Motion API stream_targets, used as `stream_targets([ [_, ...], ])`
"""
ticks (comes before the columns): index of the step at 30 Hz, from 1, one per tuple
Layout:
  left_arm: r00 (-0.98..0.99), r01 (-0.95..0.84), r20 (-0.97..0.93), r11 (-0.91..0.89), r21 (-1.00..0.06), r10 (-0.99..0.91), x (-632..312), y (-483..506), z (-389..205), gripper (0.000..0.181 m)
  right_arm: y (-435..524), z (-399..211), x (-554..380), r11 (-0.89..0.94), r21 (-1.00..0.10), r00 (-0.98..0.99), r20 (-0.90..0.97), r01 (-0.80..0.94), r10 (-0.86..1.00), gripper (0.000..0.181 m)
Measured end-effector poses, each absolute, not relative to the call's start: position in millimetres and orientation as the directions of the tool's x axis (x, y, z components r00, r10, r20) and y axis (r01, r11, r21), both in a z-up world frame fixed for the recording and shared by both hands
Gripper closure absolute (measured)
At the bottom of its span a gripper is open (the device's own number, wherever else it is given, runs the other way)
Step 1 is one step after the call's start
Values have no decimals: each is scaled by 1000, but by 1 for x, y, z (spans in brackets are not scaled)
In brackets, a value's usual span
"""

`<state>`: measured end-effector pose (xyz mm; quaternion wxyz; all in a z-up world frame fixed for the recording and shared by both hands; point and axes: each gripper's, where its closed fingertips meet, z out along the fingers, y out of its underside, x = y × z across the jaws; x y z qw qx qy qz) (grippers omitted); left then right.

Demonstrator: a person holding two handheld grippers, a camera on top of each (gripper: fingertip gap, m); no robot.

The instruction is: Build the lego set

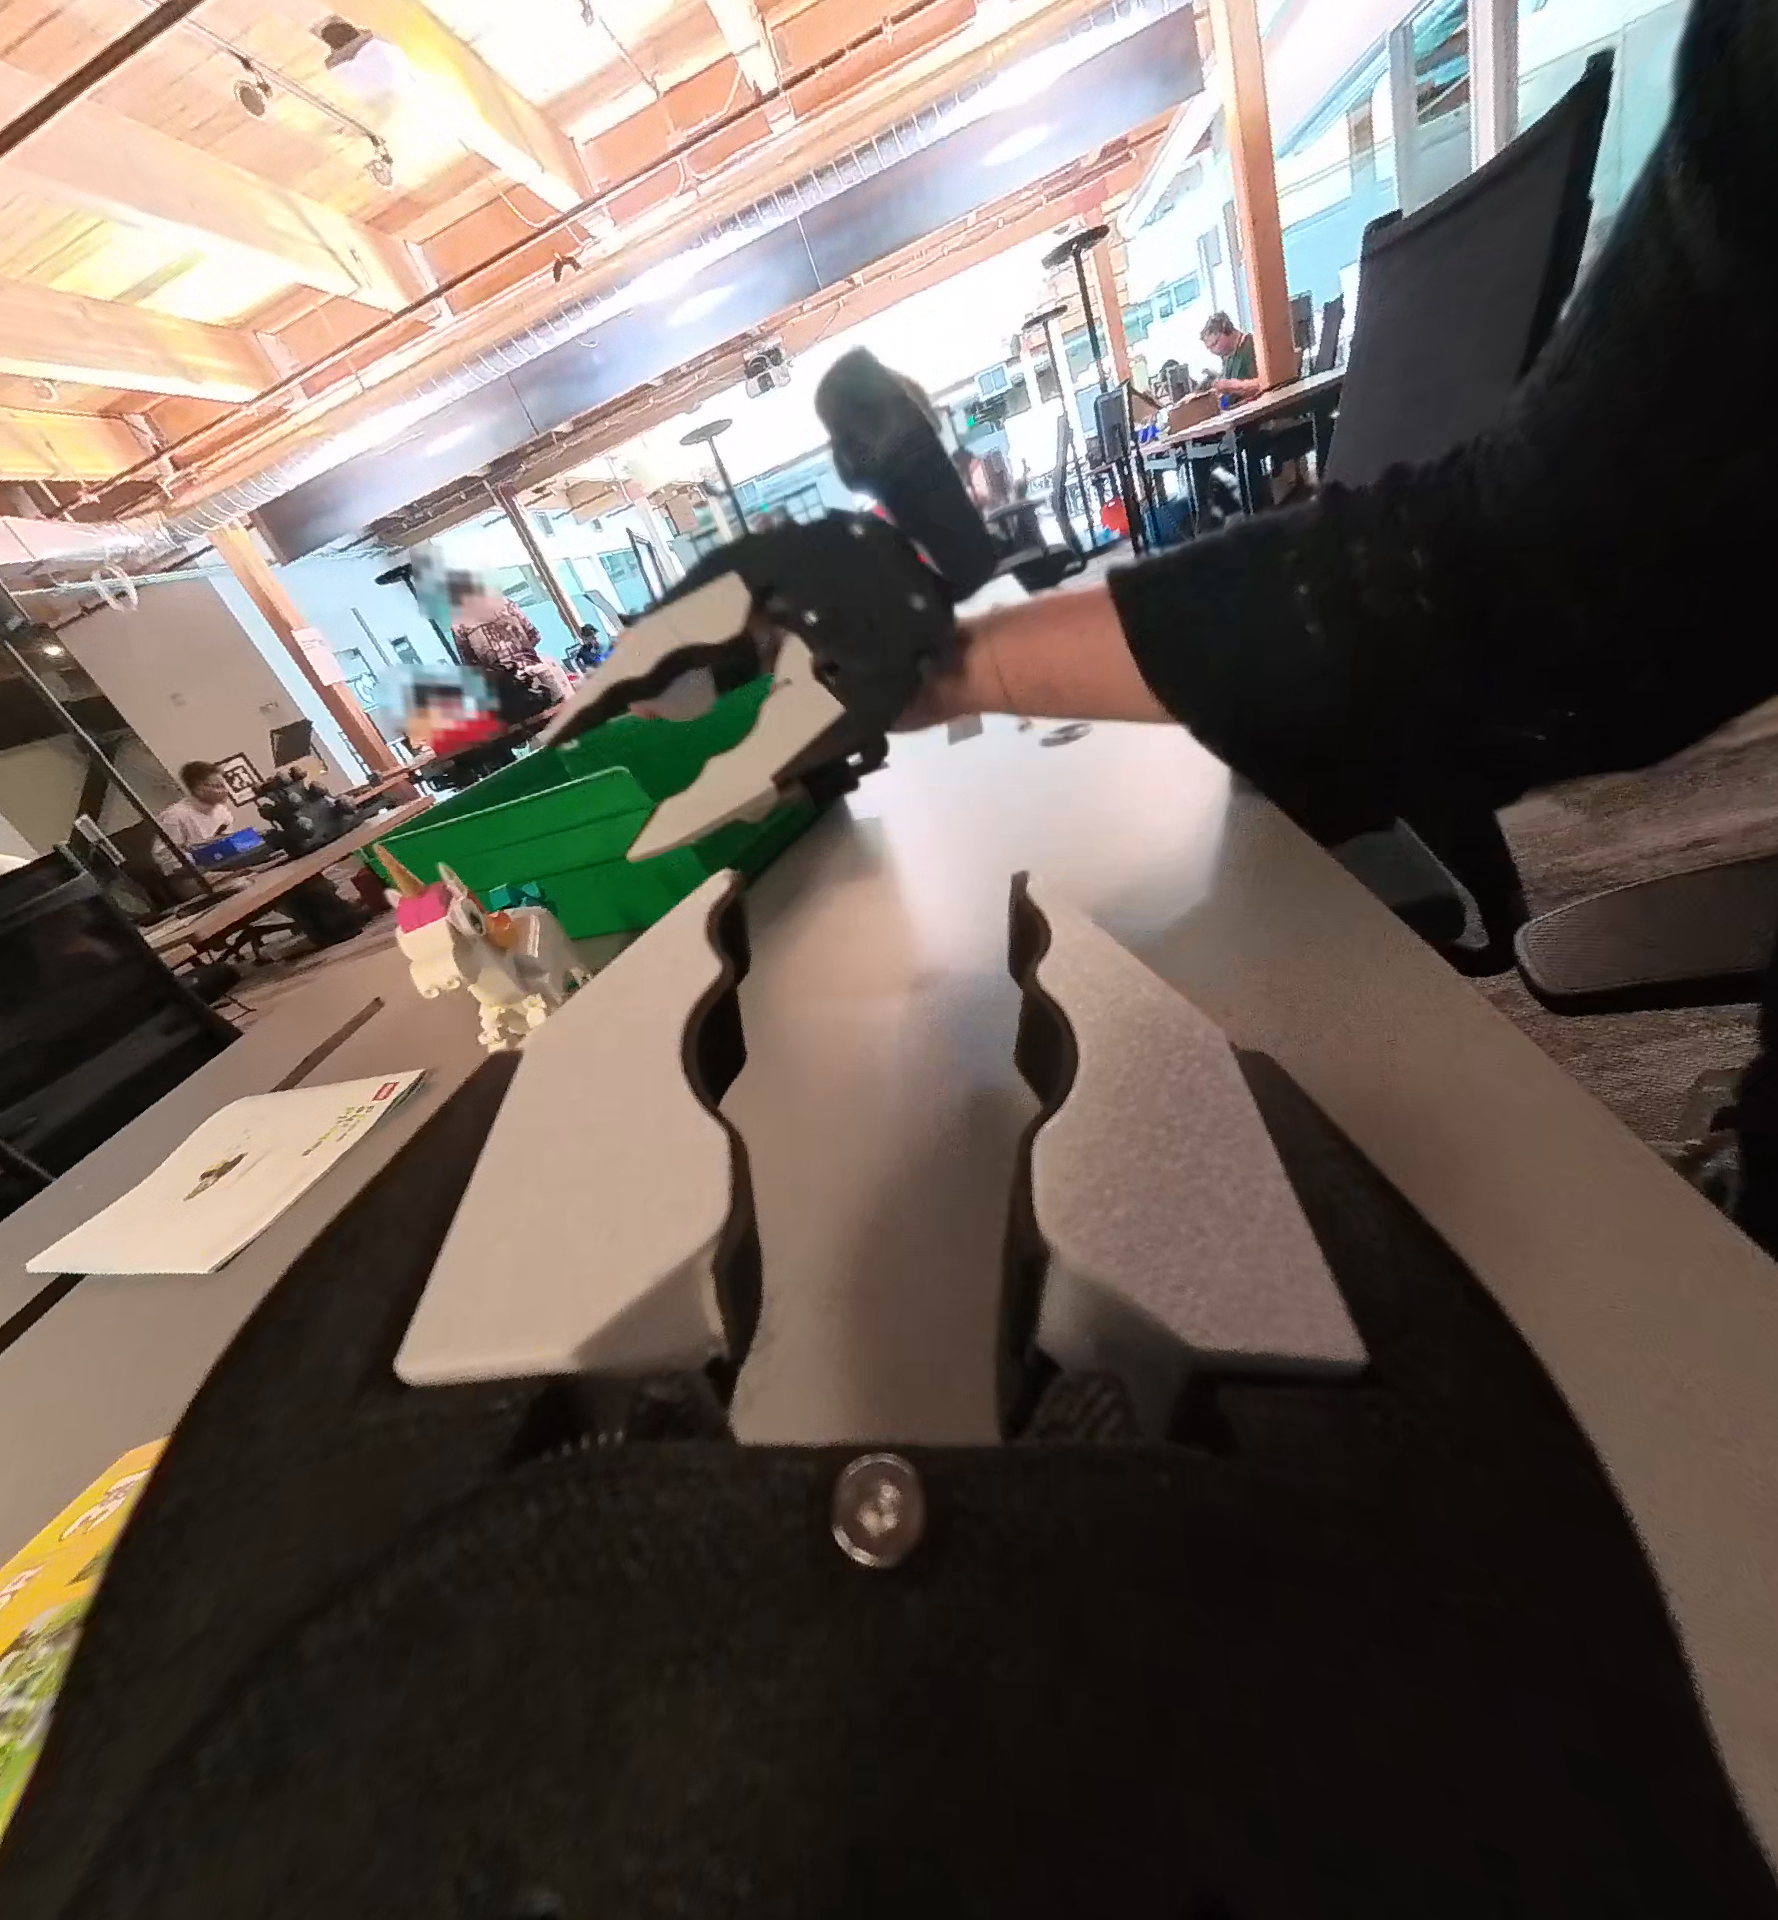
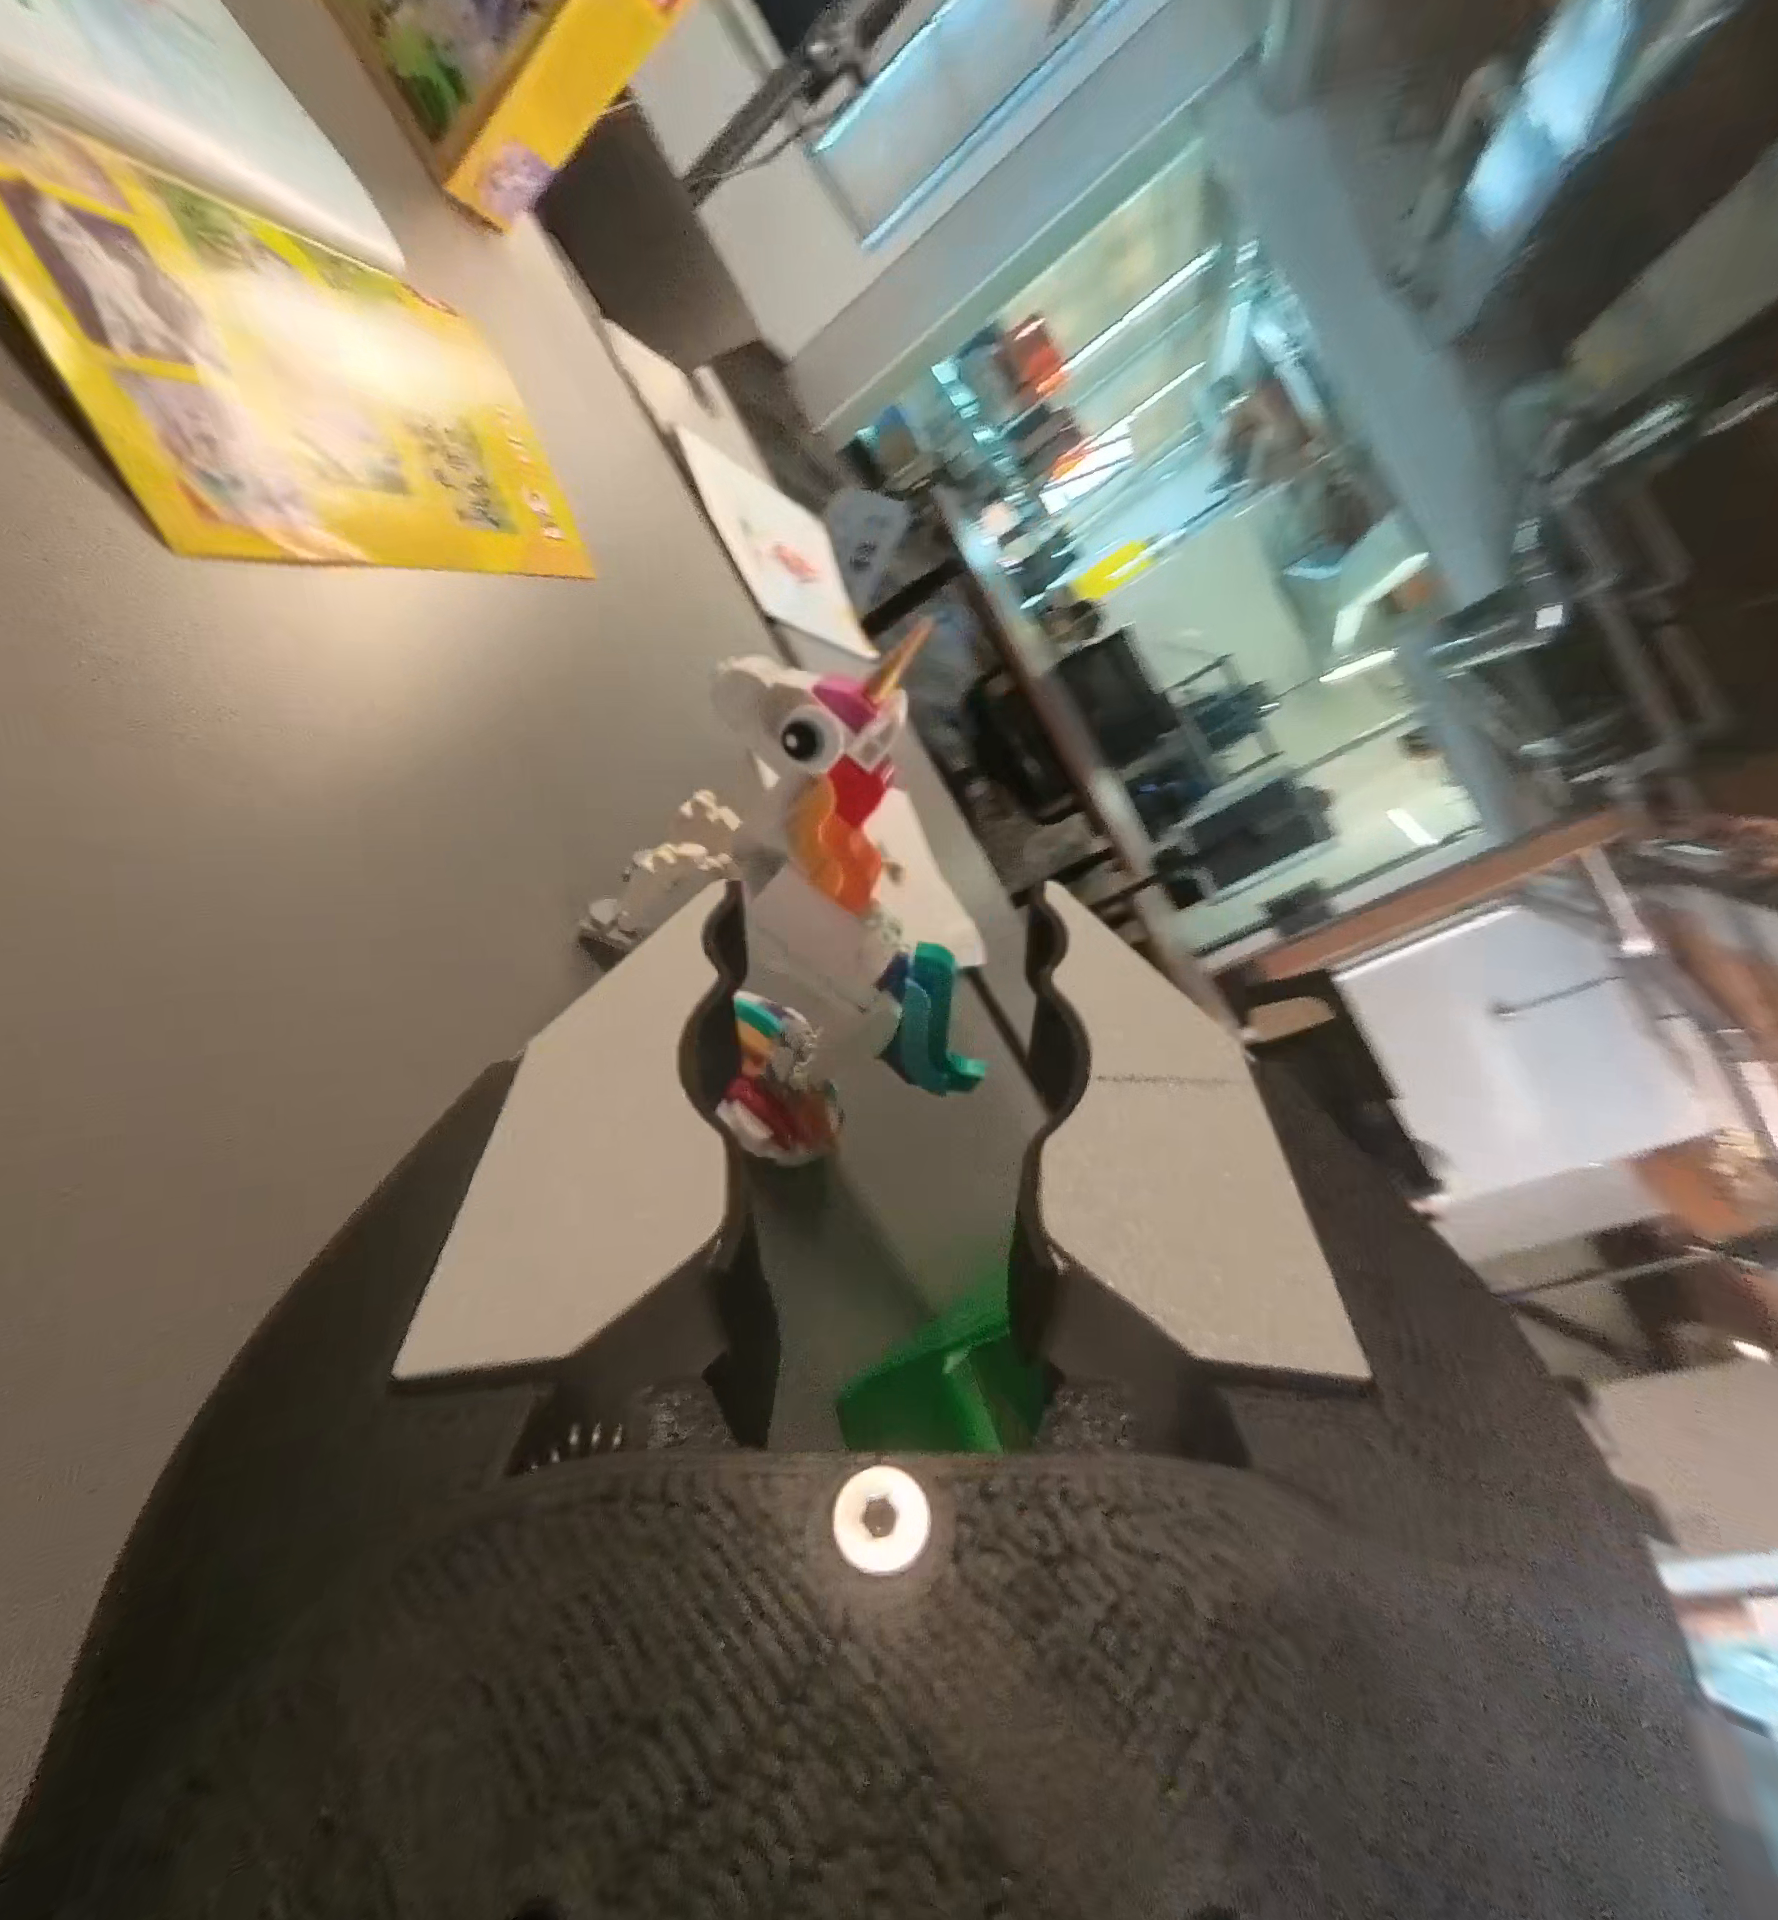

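A lego unicorn (image 1: 474, 935), white with a pink mane and a gold horn, stands on the grey table (image 1: 916, 997), left of my left gripper's fingers. My left gripper (image 1: 869, 894) is open and empty, low over the table. My right gripper (image 1: 599, 795) is open over the green tray (image 1: 573, 821). In the right wrist view the unicorn (image 2: 823, 831) stands just beyond my right gripper (image 2: 885, 904). A small multicoloured lego piece (image 2: 776, 1081) shows between the jaws by one finger; I cannot tell whether it touches.
A white instruction booklet (image 1: 230, 1174) lies left of my left gripper, and a yellow lego box (image 1: 12, 1621) at the near left edge. A yellow box panel (image 2: 272, 395) and another box (image 2: 511, 104) lie on the table. Office chairs stand at the right. To the unicorn (image 2: 823, 831): right tips about 6 cm, left tips about 20 cm.
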<state>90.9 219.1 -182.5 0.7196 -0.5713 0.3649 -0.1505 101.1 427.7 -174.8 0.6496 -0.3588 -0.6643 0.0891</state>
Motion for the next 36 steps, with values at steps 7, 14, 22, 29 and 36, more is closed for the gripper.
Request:
stream_targets([
  [7, 683, -166, -325, 293, -941, -655, 92, 216, -181, 133, 444, -178, 95, 563, -487, -259, 557, 668, 789, 116],
  [14, 688, -144, -304, 286, -947, -659, 90, 216, -179, 134, 460, -183, 87, 572, -306, -411, 456, 761, 790, 116],
  [22, 679, -146, -309, 290, -946, -665, 92, 216, -179, 135, 474, -208, 88, 585, -80, -528, 346, 807, 775, 115],
  [29, 672, -143, -309, 292, -946, -673, 92, 215, -180, 135, 495, -224, 77, 602, 35, -583, 297, 798, 756, 116],
  [36, 665, -145, -313, 295, -945, -677, 93, 214, -180, 135, 497, -244, 70, 653, 114, -658, 254, 748, 709, 122],
])
